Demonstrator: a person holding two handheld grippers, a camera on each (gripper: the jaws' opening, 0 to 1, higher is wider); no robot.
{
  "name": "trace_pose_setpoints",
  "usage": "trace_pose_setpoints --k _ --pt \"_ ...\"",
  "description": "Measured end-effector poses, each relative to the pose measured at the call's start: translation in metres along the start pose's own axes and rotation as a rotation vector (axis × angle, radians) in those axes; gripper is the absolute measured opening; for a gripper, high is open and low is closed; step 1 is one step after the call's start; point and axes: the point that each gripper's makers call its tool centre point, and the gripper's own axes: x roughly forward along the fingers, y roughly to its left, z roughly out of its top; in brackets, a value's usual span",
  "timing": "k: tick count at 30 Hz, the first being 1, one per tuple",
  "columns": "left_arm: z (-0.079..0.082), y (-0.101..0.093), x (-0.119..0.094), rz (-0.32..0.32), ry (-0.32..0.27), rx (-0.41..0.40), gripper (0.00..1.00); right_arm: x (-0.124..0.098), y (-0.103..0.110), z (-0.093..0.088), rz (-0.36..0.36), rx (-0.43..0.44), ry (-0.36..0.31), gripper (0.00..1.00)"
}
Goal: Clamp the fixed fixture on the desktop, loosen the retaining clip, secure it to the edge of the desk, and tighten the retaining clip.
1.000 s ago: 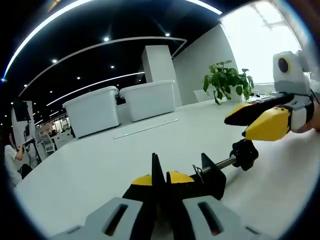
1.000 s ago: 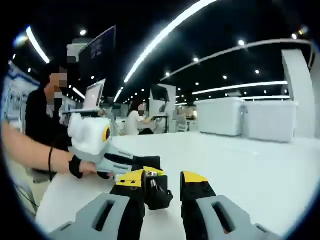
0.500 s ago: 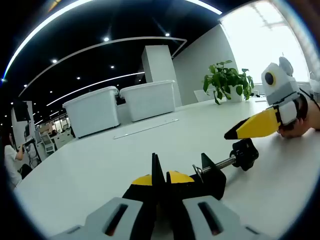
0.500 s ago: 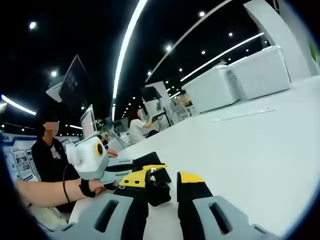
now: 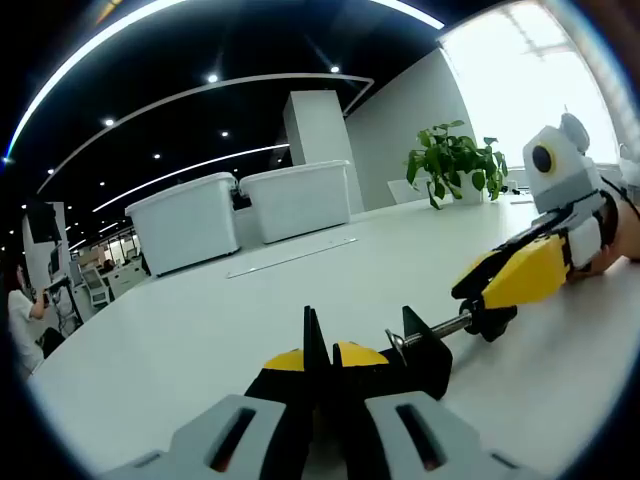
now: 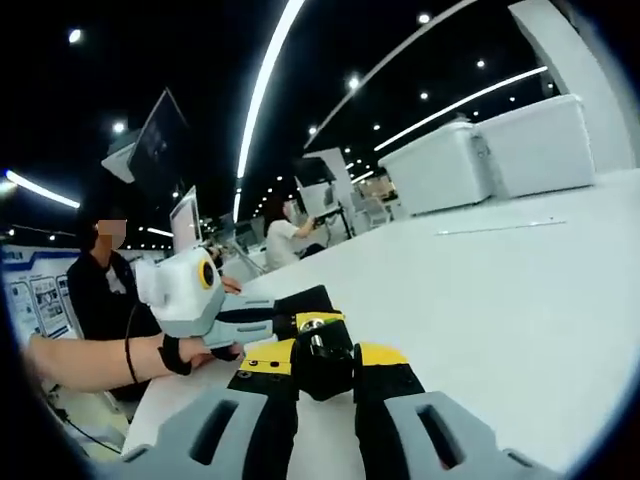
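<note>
Left gripper point(image 5: 322, 352): the jaws are closed tight on the black body of the clamp fixture point(image 5: 420, 355), which is held low over the white surface point(image 5: 200, 340); the same gripper is seen from the other side in the right gripper view point(image 6: 285, 322).

Clamp fixture: its body lies just in front of the left jaws, with the threaded screw running away from it to the black knob point(image 5: 490, 318) at the far end.

Right gripper point(image 5: 505, 280): it is seen reaching in at the knob end of the clamp fixture; in its own view the jaws point(image 6: 322, 362) are closed down around the black knob point(image 6: 322, 352), with little gap left.

Step in hand: judged to be the loosening of the retaining clip, the body being steadied on one side and the knob gripped on the other.

Next move: a turn of the knob about the screw axis is called for, with the body kept from rotating; the direction cannot be told.

Beyond the clamp fixture: two white bins point(image 5: 250, 210) and a potted plant point(image 5: 452, 162) are seen well apart from it, further along the surface.
</note>
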Motion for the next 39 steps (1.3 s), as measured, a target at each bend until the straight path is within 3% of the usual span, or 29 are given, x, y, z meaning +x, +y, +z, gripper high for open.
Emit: trace_pose_setpoints --k 5,11,12,15,20,25,31,39 --pt "-0.001 -0.001 -0.002 0.001 -0.001 0.002 0.07 -0.001 0.007 0.002 -0.024 -0.228 0.006 0.20" --pt "-0.001 -0.002 -0.004 0.002 -0.001 0.002 0.07 -0.001 0.011 0.001 -0.033 -0.300 0.012 0.20" --pt "-0.001 -0.002 -0.004 0.001 0.000 0.001 0.07 -0.001 0.011 0.001 -0.039 -0.361 0.016 0.20" --pt "-0.002 -0.002 -0.004 0.002 0.000 0.001 0.07 -0.001 0.015 0.001 -0.049 -0.441 0.020 0.20" --pt "-0.002 -0.002 -0.004 0.002 -0.001 0.002 0.07 -0.001 0.014 0.001 -0.053 -0.463 0.023 0.20" --pt "-0.001 -0.003 -0.005 0.005 0.000 0.002 0.07 -0.001 0.016 0.000 -0.062 -0.540 0.028 0.20" --pt "-0.001 -0.003 -0.005 0.005 -0.001 0.003 0.07 0.000 0.014 0.001 -0.061 -0.547 0.027 0.20" --pt "-0.002 -0.004 -0.005 0.006 0.001 0.000 0.07 0.001 0.015 0.002 -0.079 -0.693 0.027 0.20"
